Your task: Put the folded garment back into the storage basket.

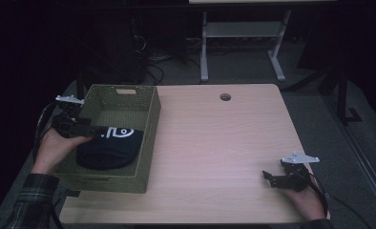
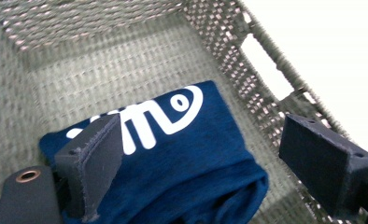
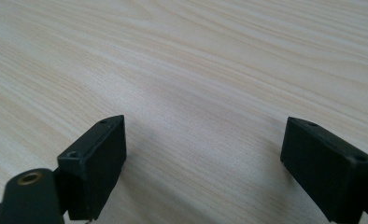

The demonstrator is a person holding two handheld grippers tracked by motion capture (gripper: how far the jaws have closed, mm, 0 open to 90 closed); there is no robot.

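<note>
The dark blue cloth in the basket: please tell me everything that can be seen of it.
The dark blue cloth is a soft, knit-looking fabric with a white printed logo on top. It is folded into a rounded bundle, with folds showing at one end. It lies on the floor of the woven green basket, in the half nearer the person. The left gripper hovers above it with jaws wide open; its pads do not press on the cloth.

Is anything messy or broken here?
Nothing stands out. The folded blue shirt lies inside the green basket, and the left gripper is open above it.
</note>
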